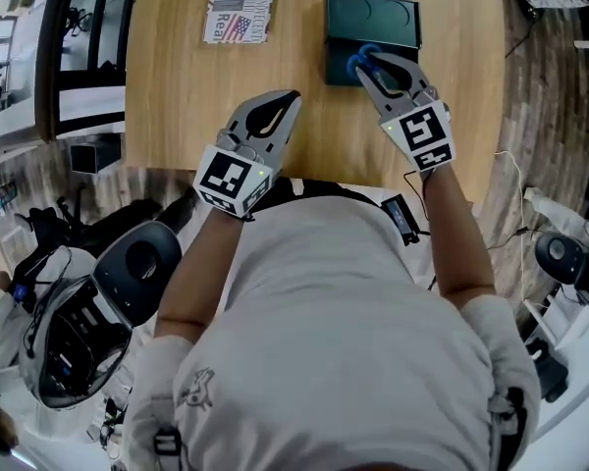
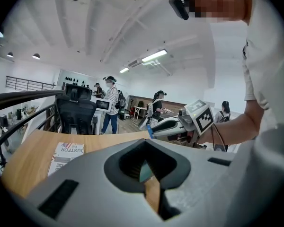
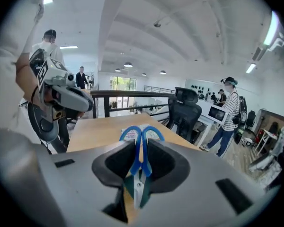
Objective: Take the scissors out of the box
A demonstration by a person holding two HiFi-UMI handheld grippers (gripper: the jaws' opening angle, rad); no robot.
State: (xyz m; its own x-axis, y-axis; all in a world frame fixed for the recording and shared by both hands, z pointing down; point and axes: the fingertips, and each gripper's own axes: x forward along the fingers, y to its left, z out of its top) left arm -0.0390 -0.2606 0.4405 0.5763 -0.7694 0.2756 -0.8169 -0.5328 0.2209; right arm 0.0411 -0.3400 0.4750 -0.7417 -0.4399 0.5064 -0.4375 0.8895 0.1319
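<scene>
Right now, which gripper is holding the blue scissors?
The right gripper: its jaws clamp the scissors. The left gripper is shut with nothing in it.

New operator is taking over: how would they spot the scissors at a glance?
On the wooden table, look to the far right for the dark green box. At its near edge is the right gripper, shut on the scissors. Their two bright blue handle loops stick out past the grey jaws, the only blue among wood, dark box and printed card.
</scene>
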